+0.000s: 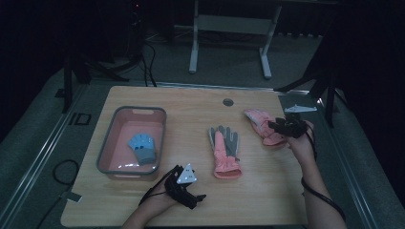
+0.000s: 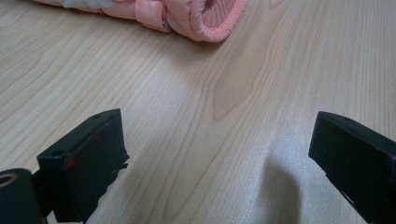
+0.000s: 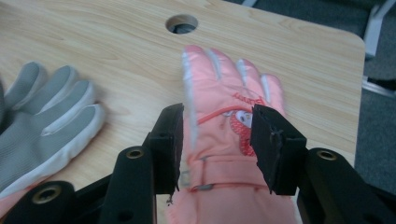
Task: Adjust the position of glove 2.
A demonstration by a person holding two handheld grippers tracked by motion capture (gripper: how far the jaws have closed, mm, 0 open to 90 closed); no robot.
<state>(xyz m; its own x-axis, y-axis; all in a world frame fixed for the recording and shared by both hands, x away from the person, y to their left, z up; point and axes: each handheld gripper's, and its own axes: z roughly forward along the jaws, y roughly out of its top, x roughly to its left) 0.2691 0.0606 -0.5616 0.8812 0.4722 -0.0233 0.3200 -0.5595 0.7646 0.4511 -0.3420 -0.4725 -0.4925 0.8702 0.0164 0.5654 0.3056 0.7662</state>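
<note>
right gripper (image 3: pixel 217 149): jaws apart, straddling the pink glove (image 3: pixel 224 140) at its wrist band, pads not yet pressing.
glove axis: running away from this gripper, fingers pointing at the table (image 3: pixel 93 28) hole.
left gripper (image 2: pixel 219 158): jaws apart, idling farther off.

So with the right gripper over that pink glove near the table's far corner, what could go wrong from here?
1. The right gripper straddles the pink glove without clearly pinching it; closing may catch only a thin fold that could slip free.
2. That glove lies close to the table edge, so a nudge might push it off.
3. Carrying it toward the pink bin could drag across the middle glove.
</note>
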